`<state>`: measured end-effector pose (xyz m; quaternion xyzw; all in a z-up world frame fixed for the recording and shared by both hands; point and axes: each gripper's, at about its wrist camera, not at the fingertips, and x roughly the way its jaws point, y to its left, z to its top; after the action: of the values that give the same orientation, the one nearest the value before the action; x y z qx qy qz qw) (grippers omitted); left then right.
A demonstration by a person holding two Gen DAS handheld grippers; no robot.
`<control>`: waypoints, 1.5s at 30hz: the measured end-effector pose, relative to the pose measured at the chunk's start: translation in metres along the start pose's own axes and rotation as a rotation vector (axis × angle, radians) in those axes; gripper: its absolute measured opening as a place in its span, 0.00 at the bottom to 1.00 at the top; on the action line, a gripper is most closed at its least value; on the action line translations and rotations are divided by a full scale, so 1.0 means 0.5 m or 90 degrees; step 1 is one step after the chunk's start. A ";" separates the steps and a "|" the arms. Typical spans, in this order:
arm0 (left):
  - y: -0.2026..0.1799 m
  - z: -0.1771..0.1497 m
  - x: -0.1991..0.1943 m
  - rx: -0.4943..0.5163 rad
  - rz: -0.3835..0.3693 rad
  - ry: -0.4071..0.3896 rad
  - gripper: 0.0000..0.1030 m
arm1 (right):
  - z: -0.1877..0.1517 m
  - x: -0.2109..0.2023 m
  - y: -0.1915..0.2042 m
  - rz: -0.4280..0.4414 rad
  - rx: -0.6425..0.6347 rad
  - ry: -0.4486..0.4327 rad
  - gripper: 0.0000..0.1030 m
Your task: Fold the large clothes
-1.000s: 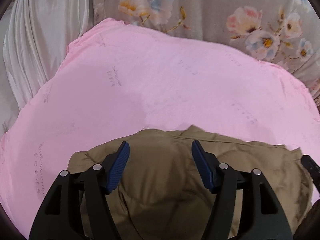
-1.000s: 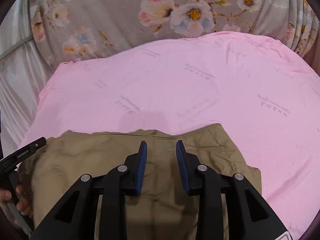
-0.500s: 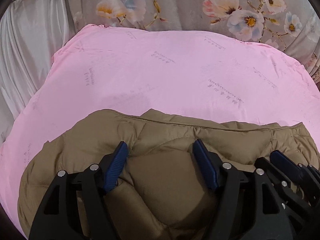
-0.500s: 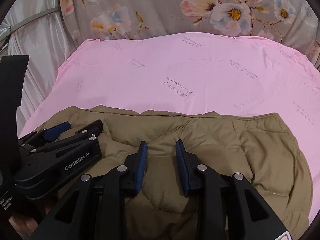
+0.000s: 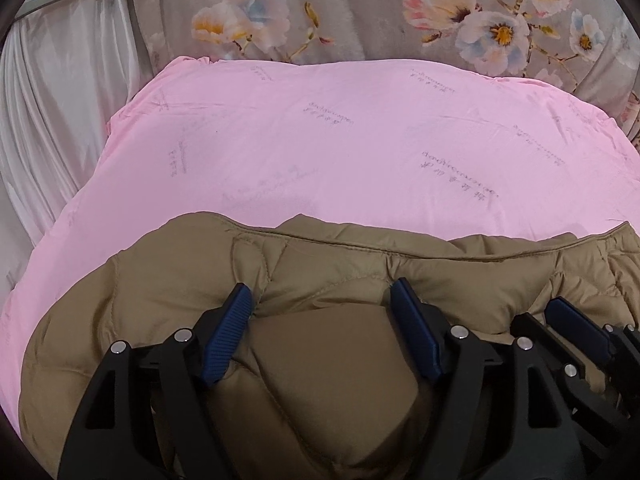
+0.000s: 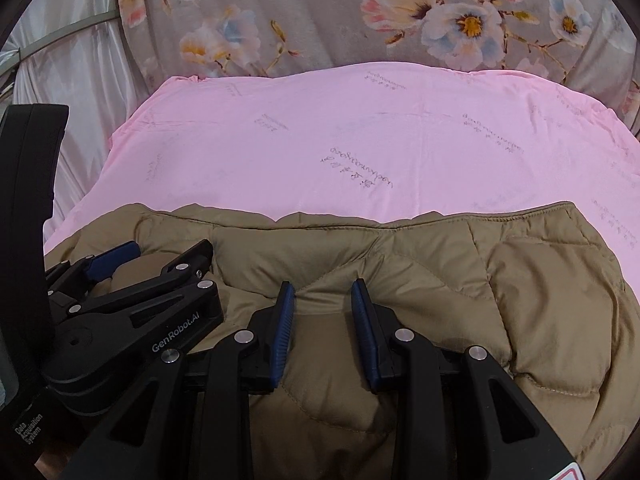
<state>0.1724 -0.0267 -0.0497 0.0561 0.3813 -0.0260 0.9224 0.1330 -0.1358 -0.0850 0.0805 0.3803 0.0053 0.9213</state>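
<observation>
- Tan quilted jacket (image 5: pixel 344 380) lies bunched on the near part of a pink sheet (image 5: pixel 360 152); its stitched far edge runs side to side across both views, and its right corner ends short of the sheet's right border in the right wrist view.
- Pink sheet beyond the jacket's far edge lies flat and bare up to a grey floral blanket (image 5: pixel 360 12) along its far side.
- White pleated fabric (image 5: pixel 52 92) borders the sheet's left edge.
- Left gripper (image 5: pixel 322 300): jaws spread wide, a puffed fold of jacket between them, both blue pads against the fabric; the jaws are opening.
- Right gripper (image 6: pixel 323 294): jaws narrowly parted, pinching a ridge of jacket between the pads.
- Both grippers sit side by side on the jacket, nearly touching.
- Readable writing: "GenRobot.AI" on the left gripper's body in the right wrist view, and "Data Acquisition System" on the black housing beside it.
- Faint grey script is printed across the sheet; illegible.
</observation>
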 end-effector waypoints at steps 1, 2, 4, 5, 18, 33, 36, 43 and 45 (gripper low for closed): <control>0.000 0.000 0.001 -0.001 0.001 0.000 0.68 | 0.001 0.001 -0.002 0.000 0.000 0.000 0.30; -0.001 -0.001 0.002 -0.001 0.001 -0.001 0.68 | 0.001 0.001 -0.002 -0.001 0.000 -0.001 0.30; -0.002 -0.002 0.003 -0.002 0.002 -0.002 0.68 | 0.000 0.003 -0.001 -0.004 0.001 -0.003 0.30; -0.001 -0.002 0.004 -0.002 0.002 -0.002 0.68 | 0.000 0.003 0.000 -0.005 0.001 -0.003 0.30; 0.004 -0.002 0.007 -0.006 -0.006 -0.003 0.70 | 0.001 0.004 0.001 -0.001 0.006 -0.003 0.29; 0.066 -0.109 -0.131 -0.008 -0.030 -0.035 0.80 | -0.088 -0.133 0.061 -0.004 -0.028 -0.051 0.30; 0.063 -0.121 -0.125 -0.005 -0.017 -0.044 0.82 | -0.095 -0.127 0.060 -0.006 -0.029 -0.051 0.30; 0.057 -0.125 -0.105 -0.003 -0.006 -0.047 0.86 | -0.098 -0.111 0.046 0.012 -0.013 -0.043 0.31; 0.059 -0.125 -0.108 -0.004 -0.008 -0.045 0.86 | -0.097 -0.111 0.047 0.013 -0.013 -0.040 0.31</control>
<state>0.0929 0.0106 -0.0529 0.0498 0.3491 -0.0324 0.9352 0.0607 -0.1094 -0.0761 0.0748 0.3500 0.0161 0.9336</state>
